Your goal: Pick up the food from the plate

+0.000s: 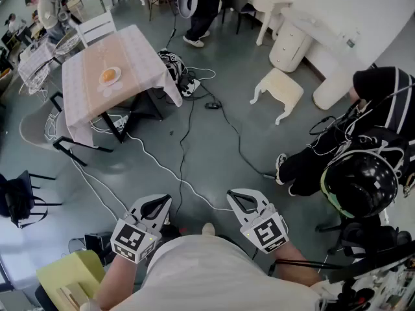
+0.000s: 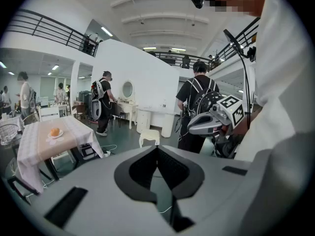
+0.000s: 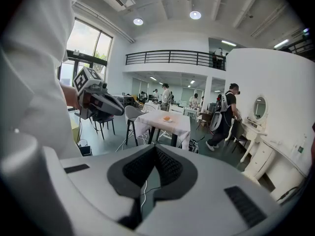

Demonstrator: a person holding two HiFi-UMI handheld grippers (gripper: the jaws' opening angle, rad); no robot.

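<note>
Orange food [image 1: 109, 75] on white plate [image 1: 103, 81]; left tongs [image 1: 166, 199] and right tongs [image 1: 231, 194] pressed together, empty.

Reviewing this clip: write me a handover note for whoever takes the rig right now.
Left gripper: fingers shut, nothing between them.
Right gripper: fingers shut, also empty.
Food: an orange-coloured piece lying on the small plate, on the cloth-covered table, far off to the front left. Cables trail across the way there.
Done: nothing yet; the food is untouched on the plate.
Left: walk to the table, open a gripper, close it on the food and lift it off the plate.
</note>
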